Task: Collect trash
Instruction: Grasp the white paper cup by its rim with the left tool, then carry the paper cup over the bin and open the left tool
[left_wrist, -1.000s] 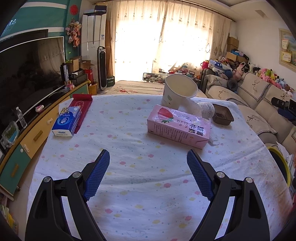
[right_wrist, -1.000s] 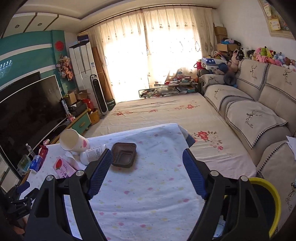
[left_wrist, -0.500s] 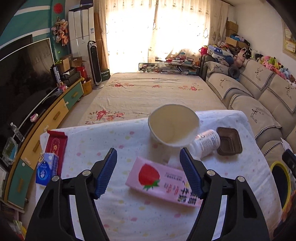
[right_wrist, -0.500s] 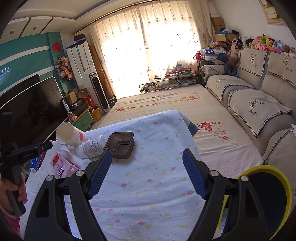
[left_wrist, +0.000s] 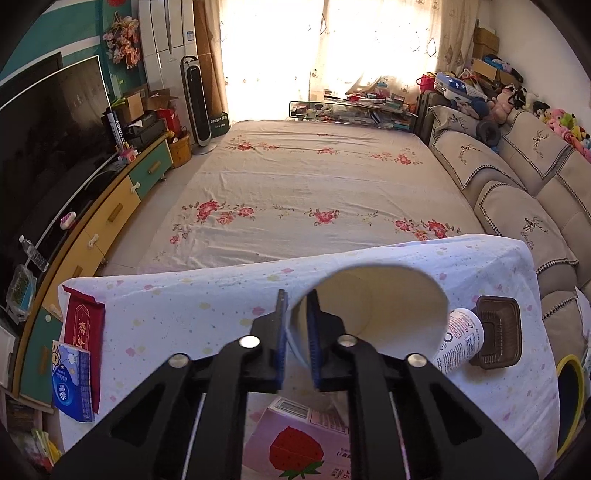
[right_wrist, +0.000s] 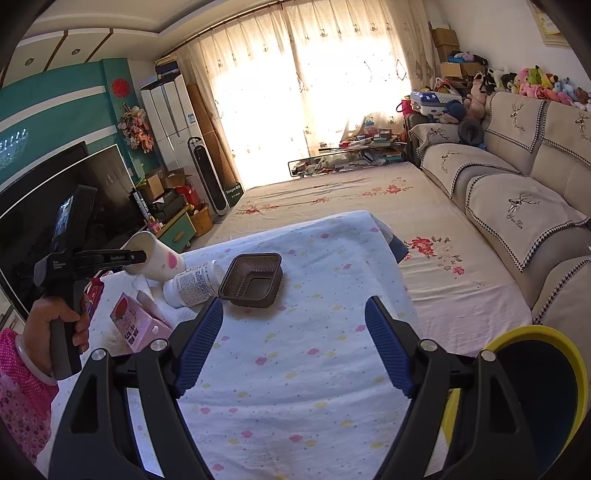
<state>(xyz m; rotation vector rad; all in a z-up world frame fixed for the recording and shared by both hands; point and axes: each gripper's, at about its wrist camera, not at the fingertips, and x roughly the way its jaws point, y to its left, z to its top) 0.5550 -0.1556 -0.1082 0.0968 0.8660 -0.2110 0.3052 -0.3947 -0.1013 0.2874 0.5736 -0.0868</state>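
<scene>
The left claw (left_wrist: 296, 334) is clamping down on the rim of the paper cup (left_wrist: 384, 317), one pad inside the mouth and one outside, its jaws having just been closing with the cup wall between them. So the pick-up is under way, and the cup is sitting tilted at the bench's (right_wrist: 295, 369) far left, about ten o'clock in the right wrist view, leaning against the white bottle (right_wrist: 192, 284). Next comes a clean lift and a carry over to the yellow-rimmed bin (right_wrist: 517, 339) at four o'clock, without crushing that thin wall. The right claw (right_wrist: 295, 343) is hanging wide open over the cloth, holding nothing. The brown tray (right_wrist: 251, 280) and the pink carton (right_wrist: 136, 325) are waiting their turn. The cup's base is hidden behind the claw, and the bin is cut off at the frame edge.
</scene>
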